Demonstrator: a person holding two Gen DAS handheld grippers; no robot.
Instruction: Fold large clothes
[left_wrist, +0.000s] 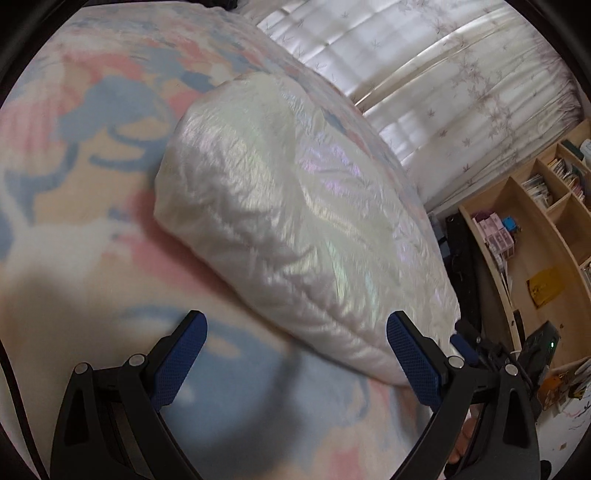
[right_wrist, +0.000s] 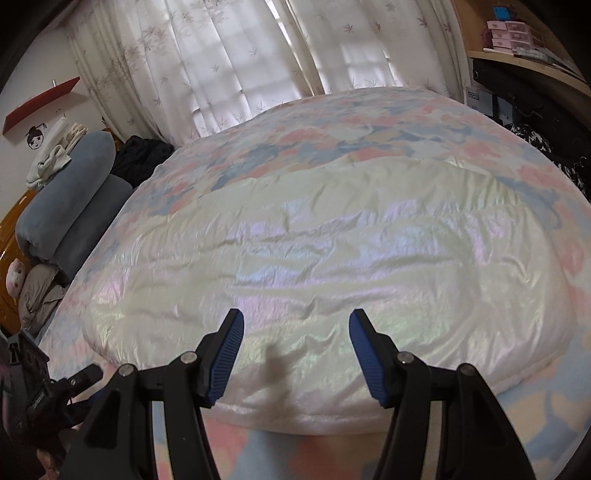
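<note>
A shiny, pearly white padded garment lies folded in a thick bundle on a bed with a pink, blue and cream patterned cover. My left gripper is open and empty, hovering above the cover at the bundle's near edge. In the right wrist view the same garment spreads wide across the bed cover. My right gripper is open and empty, just above the garment's near edge. The right gripper's blue fingertip also shows in the left wrist view.
White leaf-patterned curtains hang behind the bed. Rolled grey-blue blankets and dark clothes are stacked at the bed's left end. A wooden shelf unit with boxes and books stands beside the bed.
</note>
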